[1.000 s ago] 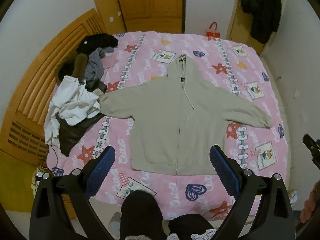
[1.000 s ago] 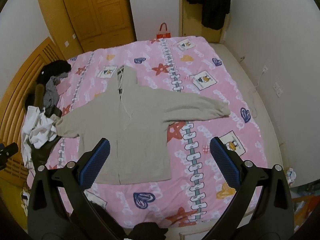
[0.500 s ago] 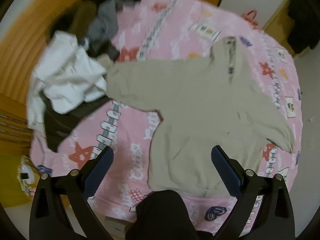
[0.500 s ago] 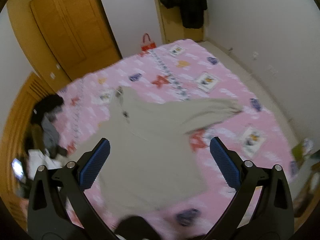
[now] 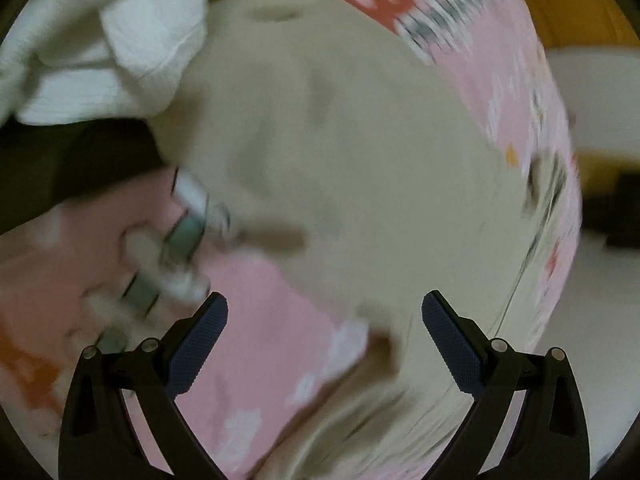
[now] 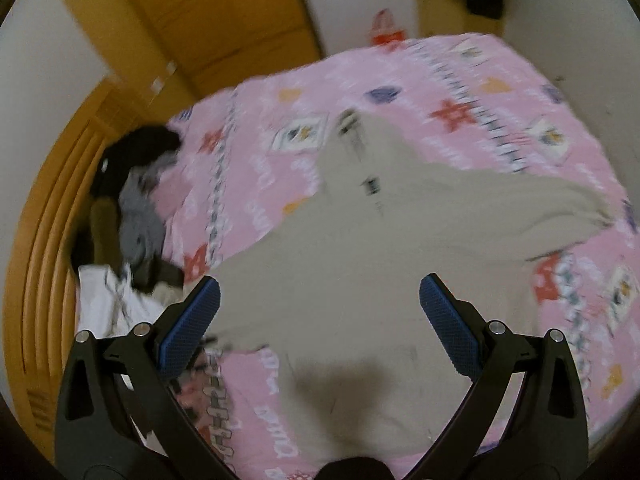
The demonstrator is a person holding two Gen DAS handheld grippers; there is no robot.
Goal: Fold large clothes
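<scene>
A beige zip hoodie (image 6: 360, 264) lies flat and face up on the pink patterned bedspread (image 6: 460, 92), sleeves spread out to both sides. My right gripper (image 6: 320, 312) is open and empty, above the hoodie's body. In the blurred left wrist view the hoodie (image 5: 340, 152) fills the middle, its sleeve running up left toward a white garment (image 5: 132, 40). My left gripper (image 5: 324, 332) is open and empty, close above the bedspread (image 5: 260, 340) and the hoodie beside the sleeve.
A pile of black, grey and white clothes (image 6: 132, 208) lies at the left edge of the bed by the wooden headboard (image 6: 52, 220). A wooden wardrobe (image 6: 224, 24) and a red bag (image 6: 386, 30) stand beyond the bed's far end.
Both grippers have dropped closer to the bed. The left one swung left and down toward the hoodie's left sleeve; the right one moved in over the hoodie's body. Both stay open.
</scene>
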